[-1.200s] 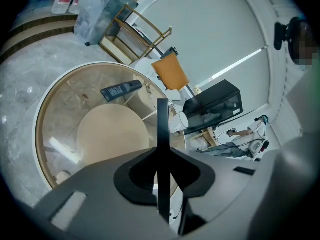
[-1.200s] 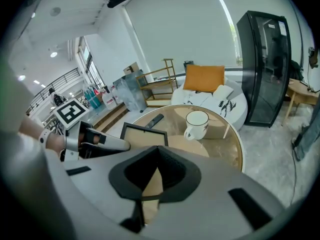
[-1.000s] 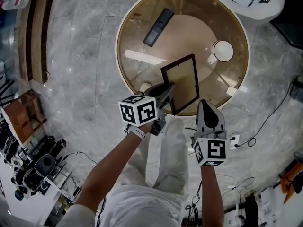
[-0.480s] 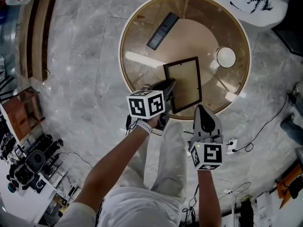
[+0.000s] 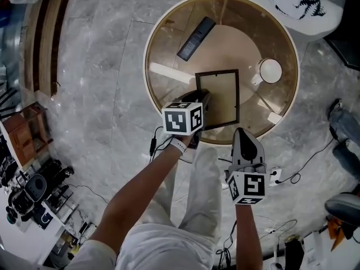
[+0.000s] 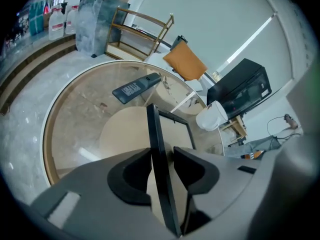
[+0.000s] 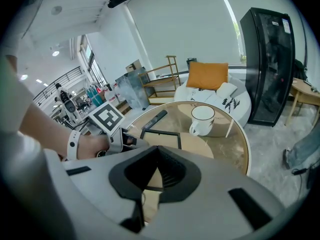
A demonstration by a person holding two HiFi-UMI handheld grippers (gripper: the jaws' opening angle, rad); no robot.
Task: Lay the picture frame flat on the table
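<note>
The black picture frame (image 5: 218,97) with a tan backing lies on the round glass table (image 5: 149,66), near its front edge. My left gripper (image 5: 203,103) is at the frame's near left corner. In the left gripper view the frame's dark edge (image 6: 155,134) runs between the pads (image 6: 131,171), and a thin gap shows on the right side. The jaws are opening with the frame still between them. My right gripper (image 5: 246,131) hovers off the table's front rim, shut and empty, and it looks toward the frame (image 7: 161,139).
A black remote (image 5: 196,38) lies at the table's far left. A white mug (image 5: 270,70) stands at the right, also in the right gripper view as the mug (image 7: 202,119). A white armchair (image 5: 298,1) stands beyond the table. Cables and a power strip (image 5: 275,176) lie on the marble floor.
The frame has swung from a slant to square with the view. My left gripper moved right with it, and the right gripper barely shifted.
</note>
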